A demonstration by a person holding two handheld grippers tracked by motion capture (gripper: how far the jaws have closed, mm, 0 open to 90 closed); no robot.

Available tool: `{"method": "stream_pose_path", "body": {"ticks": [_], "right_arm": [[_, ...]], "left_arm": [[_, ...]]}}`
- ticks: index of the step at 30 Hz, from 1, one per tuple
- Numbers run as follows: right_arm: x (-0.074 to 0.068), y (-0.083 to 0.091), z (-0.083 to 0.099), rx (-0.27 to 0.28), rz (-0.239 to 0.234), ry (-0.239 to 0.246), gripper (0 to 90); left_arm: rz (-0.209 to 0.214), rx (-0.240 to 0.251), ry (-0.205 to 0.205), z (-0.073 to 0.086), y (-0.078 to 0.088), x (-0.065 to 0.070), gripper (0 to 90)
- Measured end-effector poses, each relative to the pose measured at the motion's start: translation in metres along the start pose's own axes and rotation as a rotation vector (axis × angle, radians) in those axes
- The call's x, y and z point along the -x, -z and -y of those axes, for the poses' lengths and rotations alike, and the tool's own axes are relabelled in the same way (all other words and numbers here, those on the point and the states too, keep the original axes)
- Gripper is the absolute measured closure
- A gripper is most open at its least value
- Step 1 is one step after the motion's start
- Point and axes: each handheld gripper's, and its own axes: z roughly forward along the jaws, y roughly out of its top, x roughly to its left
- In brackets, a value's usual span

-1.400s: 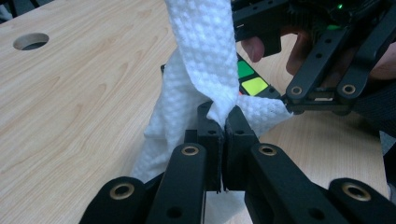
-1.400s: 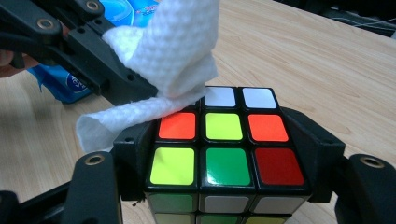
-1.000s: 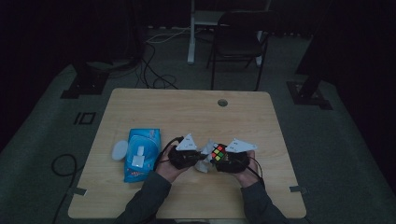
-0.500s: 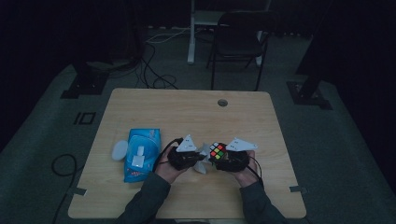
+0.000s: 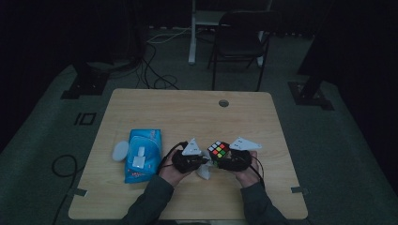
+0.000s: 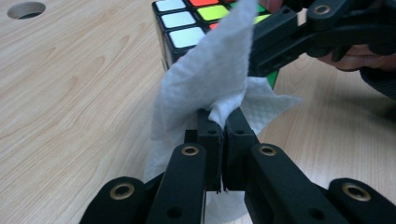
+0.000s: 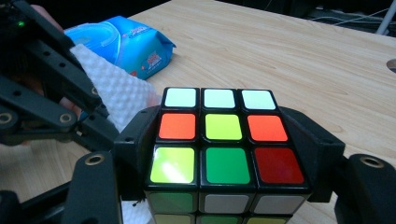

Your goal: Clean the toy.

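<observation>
A: Cube point(image 7: 219, 140)?
B: Clamped between the right gripper's point(image 5: 231, 162) jaws, near the middle of the bench's point(image 5: 187, 112) front edge. Pads pressed on two opposite sides; top face showing three pale squares, then orange, yellow, orange, then lime, green, red.

A: And the wipe point(image 6: 210, 79)?
B: Pinched in the left gripper's point(image 6: 223, 122) jaws, pressed together on a bunched fold. Draped up against the cube's side, touching it, with loose ends hanging to the bench.

A: Grippers close together?
B: Yes, tips nearly meeting at the cube, left gripper just beside it on its left, seen from above. Each held by a hand, sleeves entering over the front edge.

A: Anything else on the bench?
B: Blue pack point(image 5: 142, 153) of wipes toward the left edge, well apart from the cube. Round white lid point(image 5: 119, 151) just beside the pack, on its left. Cable hole point(image 5: 224, 103) near the far edge, right of centre.

A: Cube on the wood or lifted?
B: Hard to tell.
</observation>
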Motion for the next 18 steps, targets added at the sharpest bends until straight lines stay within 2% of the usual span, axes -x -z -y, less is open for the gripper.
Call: {"method": "stream_pose_path", "body": {"ticks": [18], "right_arm": [[0.005,0.001,0.000,0.019,0.035,-0.051,34.0]], "left_arm": [[0.043,0.009,-0.037,-0.010,-0.010,0.014,88.7]]}}
